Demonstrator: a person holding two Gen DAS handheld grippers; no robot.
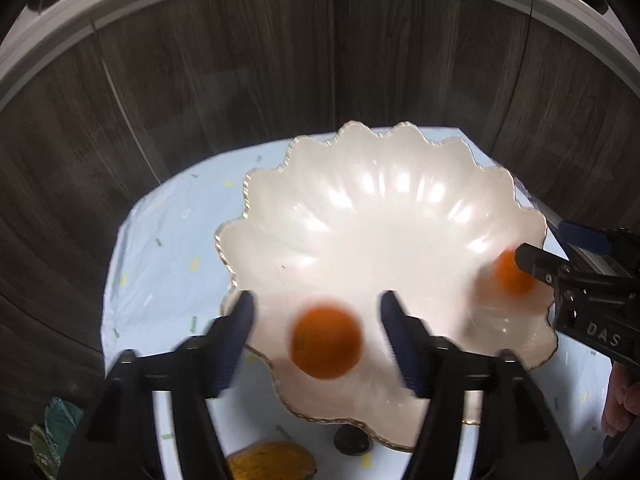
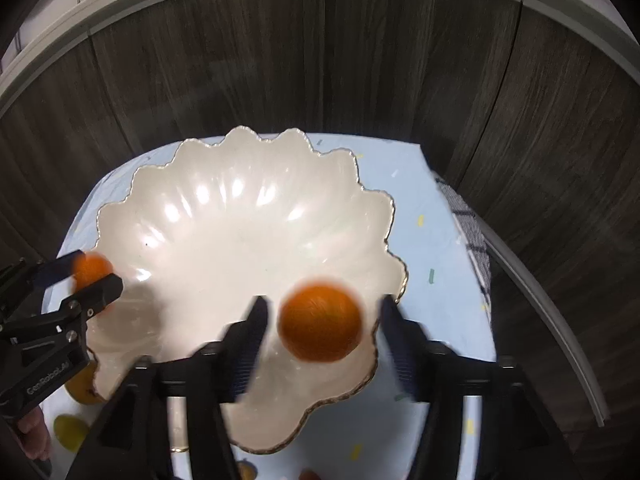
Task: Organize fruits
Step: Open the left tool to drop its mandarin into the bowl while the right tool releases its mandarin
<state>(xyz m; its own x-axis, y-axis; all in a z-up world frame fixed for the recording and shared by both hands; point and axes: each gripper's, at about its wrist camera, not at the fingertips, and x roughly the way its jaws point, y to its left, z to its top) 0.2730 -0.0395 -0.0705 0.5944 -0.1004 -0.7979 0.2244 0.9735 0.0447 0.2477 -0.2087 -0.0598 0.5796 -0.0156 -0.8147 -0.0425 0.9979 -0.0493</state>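
Observation:
A white scalloped bowl with a gold rim (image 1: 280, 216) (image 2: 132, 216) stands on a light blue cloth. My left gripper (image 1: 318, 316) is open over its near left part, with a blurred orange (image 1: 326, 342) between the fingers, clear of both. My right gripper (image 2: 322, 316) is open over the bowl's right part, with a second blurred orange (image 2: 320, 322) between its fingers, touching neither. Each gripper also shows in the other's view, the right gripper (image 1: 532, 264) at the right edge and the left gripper (image 2: 92, 276) at the left edge.
The light blue cloth (image 1: 160, 248) (image 2: 432, 240) covers a small table in front of dark wood panels. In front of the bowl lie a yellow fruit (image 1: 272, 460), a dark round fruit (image 1: 352, 440), another orange (image 2: 82, 388) and a yellow-green fruit (image 2: 70, 432).

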